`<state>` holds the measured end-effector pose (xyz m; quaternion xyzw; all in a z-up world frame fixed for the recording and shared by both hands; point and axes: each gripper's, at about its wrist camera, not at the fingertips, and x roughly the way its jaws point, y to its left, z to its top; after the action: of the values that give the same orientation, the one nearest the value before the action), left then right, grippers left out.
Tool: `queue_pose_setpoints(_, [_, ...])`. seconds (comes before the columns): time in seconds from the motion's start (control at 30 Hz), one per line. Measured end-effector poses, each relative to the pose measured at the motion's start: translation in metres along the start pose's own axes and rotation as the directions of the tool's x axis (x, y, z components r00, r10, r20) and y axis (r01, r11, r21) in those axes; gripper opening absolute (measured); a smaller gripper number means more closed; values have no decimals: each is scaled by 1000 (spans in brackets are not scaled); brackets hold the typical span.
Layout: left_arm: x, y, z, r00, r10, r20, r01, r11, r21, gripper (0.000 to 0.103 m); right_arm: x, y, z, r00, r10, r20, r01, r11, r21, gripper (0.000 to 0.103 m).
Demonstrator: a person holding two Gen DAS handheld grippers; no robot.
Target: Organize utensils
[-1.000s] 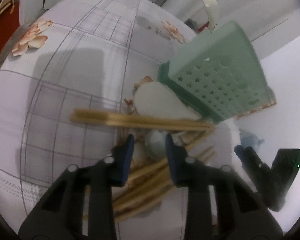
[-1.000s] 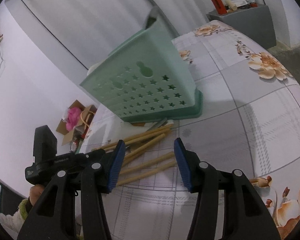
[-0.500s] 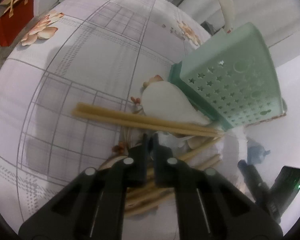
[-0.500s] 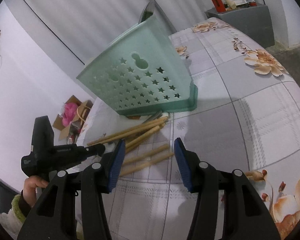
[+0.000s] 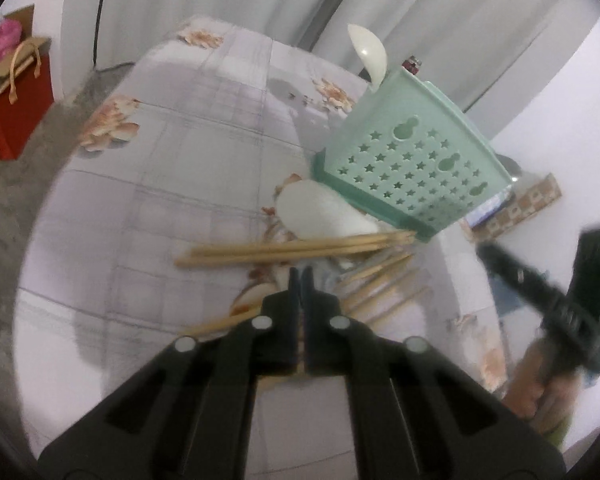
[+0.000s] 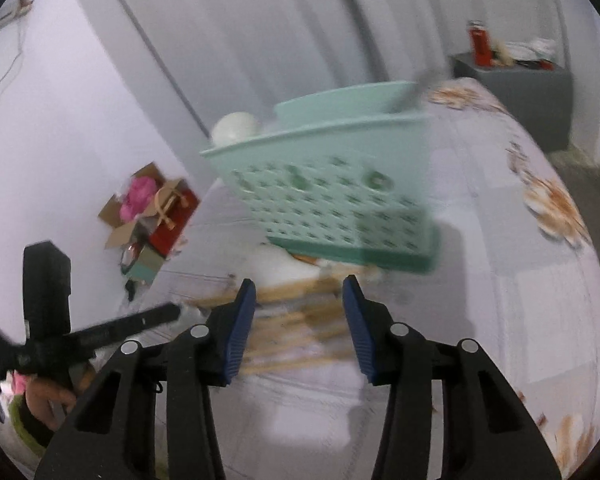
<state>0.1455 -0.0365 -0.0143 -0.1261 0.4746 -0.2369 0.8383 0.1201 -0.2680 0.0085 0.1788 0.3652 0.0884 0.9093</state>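
Note:
A green perforated utensil holder stands on the floral tablecloth with a white spoon sticking out of its top; it also shows in the right wrist view. Wooden chopsticks lie scattered in front of it, beside a white ladle. My left gripper is shut just above the chopstick pile; a thin wooden stick emerges beside the jaws, but I cannot tell if it is pinched. My right gripper is open and empty over the chopsticks.
The table's left edge drops to a grey floor with a red bag. A cardboard box with pink stuffing sits on the floor. A grey cabinet stands behind the table. The other gripper shows at the right.
My left gripper closed from open to shut over the chopstick pile and pulled back and up. My right gripper swung left and closer to the chopsticks, staying open.

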Motion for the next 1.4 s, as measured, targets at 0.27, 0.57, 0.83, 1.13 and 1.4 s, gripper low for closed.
queue_pose_setpoints(0.27, [-8,19,-12,1000,13,-2,-13,1000,-1,0,81,35,25,987,49,-156,-61,995,-75,25])
queue_pose_setpoints(0.57, [-56,27,-15,991,-8,135,5,1000,25,0,113,30,-2,959,-53,-277,19,992,-125,22])
queue_pose_setpoints(0.83, [-81,44,-12,978,-40,206,40,999,2,1,101,26,-6,949,-79,-304,18,980,-196,22])
queue_pose_setpoints(1.13, [-96,65,-5,972,-47,229,63,996,-64,1,106,59,8,964,-131,-232,17,899,-439,38])
queue_pose_setpoints(1.4, [-136,84,-9,958,-55,281,87,991,-100,2,126,62,13,957,-179,-229,41,864,-503,55])
